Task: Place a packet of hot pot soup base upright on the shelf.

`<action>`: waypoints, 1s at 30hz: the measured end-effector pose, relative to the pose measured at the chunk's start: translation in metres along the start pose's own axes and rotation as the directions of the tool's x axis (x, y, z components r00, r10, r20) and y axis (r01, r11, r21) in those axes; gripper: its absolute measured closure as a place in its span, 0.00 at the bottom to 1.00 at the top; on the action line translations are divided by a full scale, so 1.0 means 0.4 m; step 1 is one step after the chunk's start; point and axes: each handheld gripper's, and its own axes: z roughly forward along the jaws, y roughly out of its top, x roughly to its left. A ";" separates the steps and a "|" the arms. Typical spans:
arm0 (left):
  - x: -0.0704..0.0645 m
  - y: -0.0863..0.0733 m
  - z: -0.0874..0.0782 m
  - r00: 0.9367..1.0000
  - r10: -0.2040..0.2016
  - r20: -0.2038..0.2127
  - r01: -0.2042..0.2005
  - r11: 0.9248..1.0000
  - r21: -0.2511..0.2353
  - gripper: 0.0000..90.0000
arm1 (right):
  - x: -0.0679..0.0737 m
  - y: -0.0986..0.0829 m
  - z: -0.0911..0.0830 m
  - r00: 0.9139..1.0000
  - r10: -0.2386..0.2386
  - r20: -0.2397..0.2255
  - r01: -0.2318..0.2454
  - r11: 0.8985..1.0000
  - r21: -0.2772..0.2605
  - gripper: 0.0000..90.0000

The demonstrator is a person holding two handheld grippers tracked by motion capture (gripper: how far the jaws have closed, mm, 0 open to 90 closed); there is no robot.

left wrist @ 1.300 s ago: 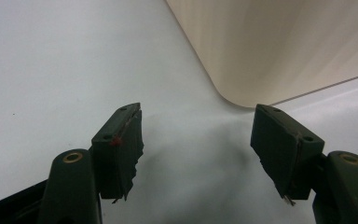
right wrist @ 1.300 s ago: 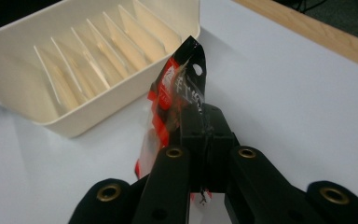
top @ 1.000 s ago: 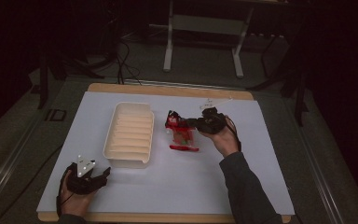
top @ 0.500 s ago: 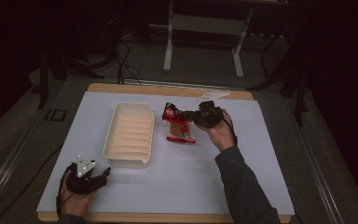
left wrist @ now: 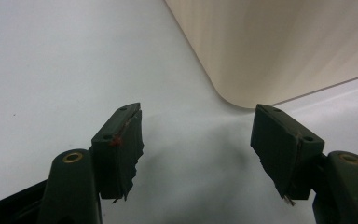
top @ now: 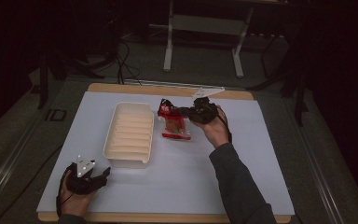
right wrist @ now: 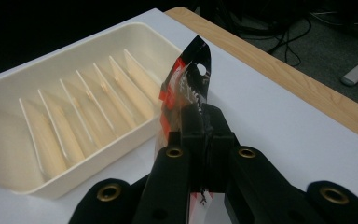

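A cream tray (top: 129,135) with several ribbed slots lies left of centre on the white mat; the right gripper view looks into its slots (right wrist: 65,112). My right gripper (top: 176,111) is shut on the top of a red and clear snack packet (top: 173,125), which hangs just right of the tray with its lower end near the mat. The packet's header with a punched hole (right wrist: 191,70) sticks up past the closed jaws of my right gripper (right wrist: 205,126). My left gripper (top: 103,173) rests at the mat's front left, open and empty (left wrist: 198,140), facing a tray corner (left wrist: 242,88).
The white mat (top: 270,154) covers a wooden table whose bare edge (top: 233,94) runs along the far side. A small white paper (top: 208,91) lies on that far edge. A metal stand (top: 203,42) and cables sit on the floor beyond.
My right gripper has carried the packet up and away toward the far side of the table, alongside the tray. The left gripper has stayed still.
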 end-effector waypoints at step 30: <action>-0.001 -0.001 -0.002 1.000 -0.002 0.003 0.002 1.000 -0.004 0.38 | -0.002 0.038 0.061 0.999 0.032 -0.017 -0.033 0.997 -0.072 0.99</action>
